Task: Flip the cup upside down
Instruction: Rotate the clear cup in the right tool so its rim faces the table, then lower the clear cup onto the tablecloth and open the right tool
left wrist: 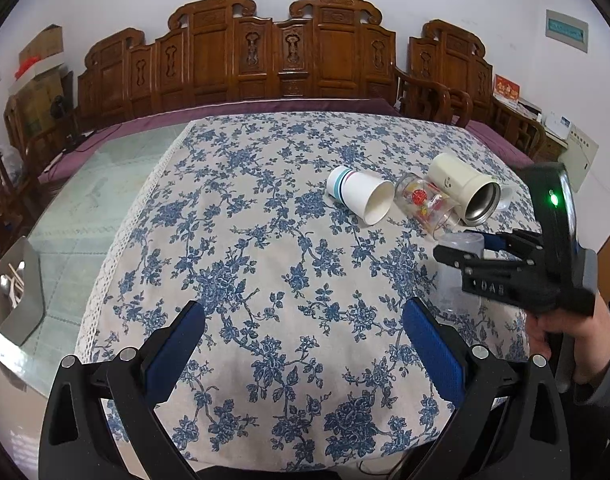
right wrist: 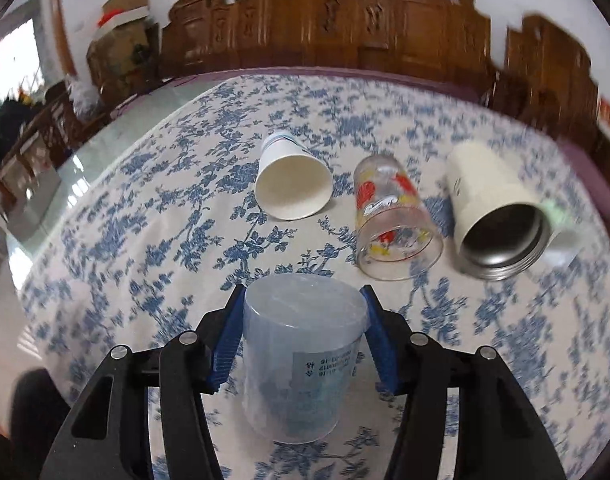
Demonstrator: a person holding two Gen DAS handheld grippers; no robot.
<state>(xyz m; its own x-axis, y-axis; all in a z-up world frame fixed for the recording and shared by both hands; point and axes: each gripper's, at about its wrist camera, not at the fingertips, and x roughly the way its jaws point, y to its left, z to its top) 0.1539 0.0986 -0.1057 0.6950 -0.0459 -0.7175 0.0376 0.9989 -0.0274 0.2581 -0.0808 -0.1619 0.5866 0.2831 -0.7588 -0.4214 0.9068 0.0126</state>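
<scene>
Fingers of our right gripper [right wrist: 303, 332] sit against both sides of a frosted plastic cup [right wrist: 301, 356], so we are holding it, and it appears closed end up with the wider mouth toward the tablecloth [right wrist: 153, 208]. In the left wrist view the same cup [left wrist: 459, 272] hangs pale and see-through between the right gripper [left wrist: 457, 250] fingers near the table's right side; whether its rim already touches the cloth we cannot tell from either view. Our left gripper [left wrist: 305, 344] is spread wide with nothing between its blue pads [left wrist: 177, 348], hovering over bare cloth near the front edge. We judge the flip itself to be nearly done and the step in hand to be the setting down: the next move calls for lowering the cup straight until its rim rests flat, then opening the fingers gently so the light plastic does not tip or skid on the fabric. Blur in the right wrist view suggests motion, so steadiness matters first. Beyond the held cup, three others lie on their sides in a row, mouths toward us: a paper cup [right wrist: 291, 184] at left, a printed glass [right wrist: 395, 224] in the middle, and a cream metal mug [right wrist: 501, 216] at right, close to one another. Behind the table stands a carved wooden bench [left wrist: 241, 60] against the wall.
</scene>
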